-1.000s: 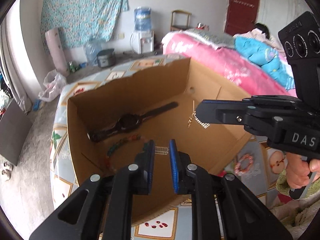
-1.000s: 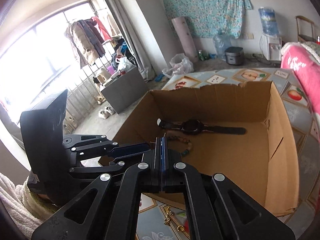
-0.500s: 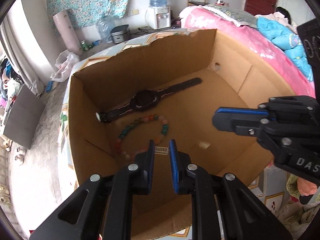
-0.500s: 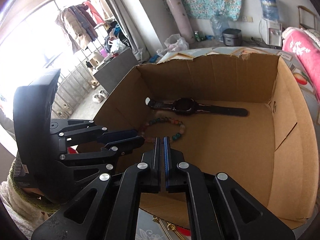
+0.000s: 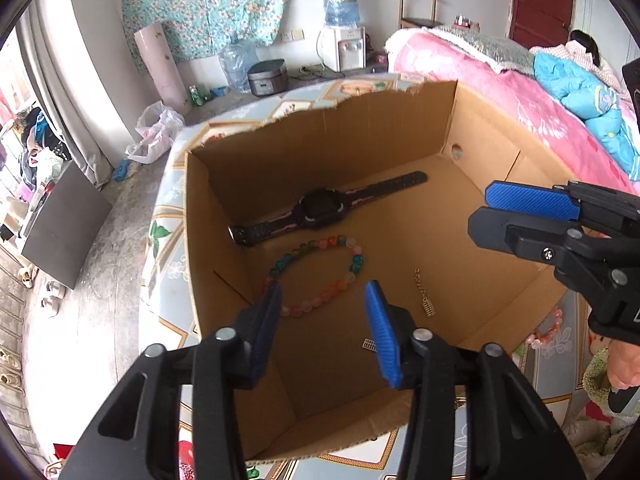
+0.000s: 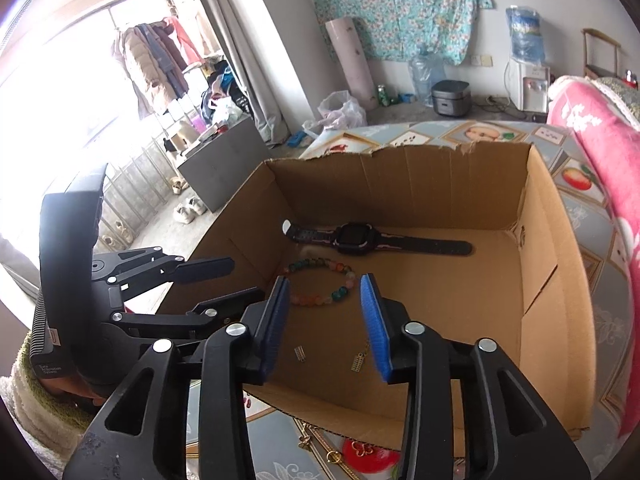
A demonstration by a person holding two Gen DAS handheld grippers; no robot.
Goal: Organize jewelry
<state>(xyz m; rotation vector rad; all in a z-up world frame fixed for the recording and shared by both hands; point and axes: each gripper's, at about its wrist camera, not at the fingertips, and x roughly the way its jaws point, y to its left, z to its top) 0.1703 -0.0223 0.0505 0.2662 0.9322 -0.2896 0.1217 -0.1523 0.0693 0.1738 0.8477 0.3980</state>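
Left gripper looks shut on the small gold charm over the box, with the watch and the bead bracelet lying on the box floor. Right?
Not quite. The left gripper is open, its jaws having just opened, nothing between them; the left wrist view shows the small gold charm lying on the floor of the box. The watch and bead bracelet do lie there.
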